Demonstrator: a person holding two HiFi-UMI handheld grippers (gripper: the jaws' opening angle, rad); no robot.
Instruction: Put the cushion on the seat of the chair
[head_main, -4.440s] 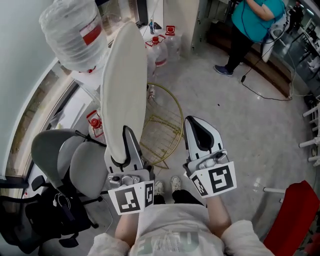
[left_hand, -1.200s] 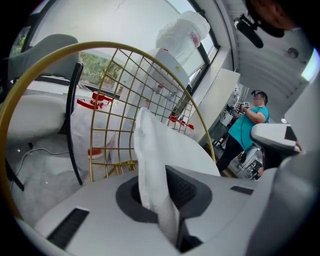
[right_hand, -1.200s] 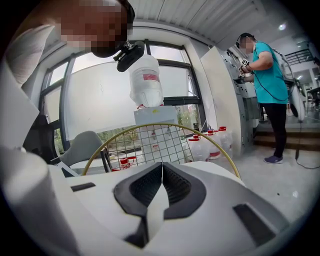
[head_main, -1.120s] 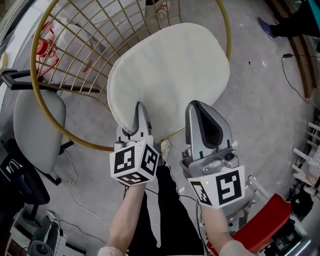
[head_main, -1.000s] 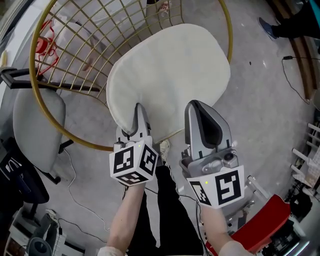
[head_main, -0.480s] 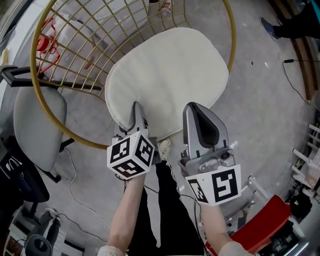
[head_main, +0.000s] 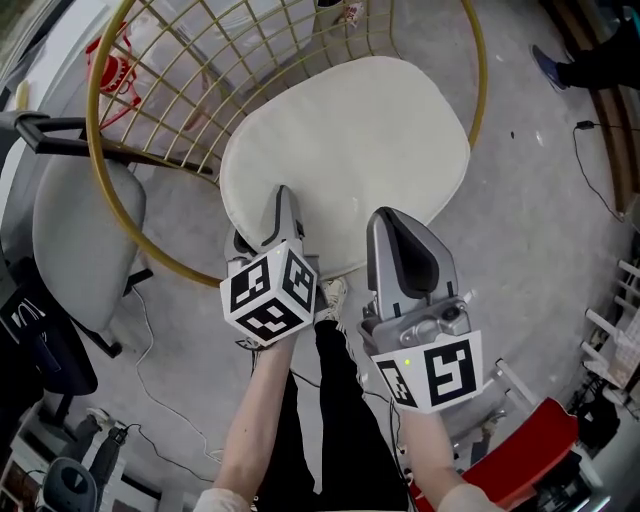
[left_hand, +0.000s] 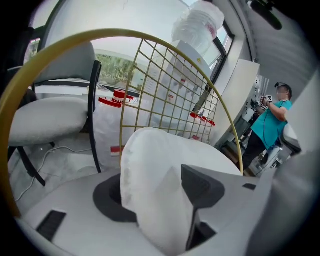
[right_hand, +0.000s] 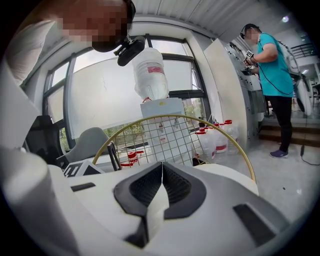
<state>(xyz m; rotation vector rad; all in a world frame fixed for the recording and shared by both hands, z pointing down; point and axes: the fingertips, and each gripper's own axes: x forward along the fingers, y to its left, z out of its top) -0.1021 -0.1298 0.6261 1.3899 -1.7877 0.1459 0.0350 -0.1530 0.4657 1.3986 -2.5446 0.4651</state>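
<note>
Cushion (head_main: 350, 150) lies on the seat of the gold wire chair (left_hand: 110, 33), centre to upper centre of the head view. Left gripper (head_main: 284, 205) is at the cushion's near edge, just below frame centre. Its jaws are opening, with that edge between them. Right gripper (head_main: 385, 220) is just to its right, over the same edge, jaws together with nothing between. A grey chair (head_main: 80, 240) stands at frame left, outside the gold rim.

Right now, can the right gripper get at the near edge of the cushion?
Probably yes. The near edge of the cushion lies just ahead of the right gripper, with nothing between them. Its jaws are together, though, so they would have to open first.
</note>
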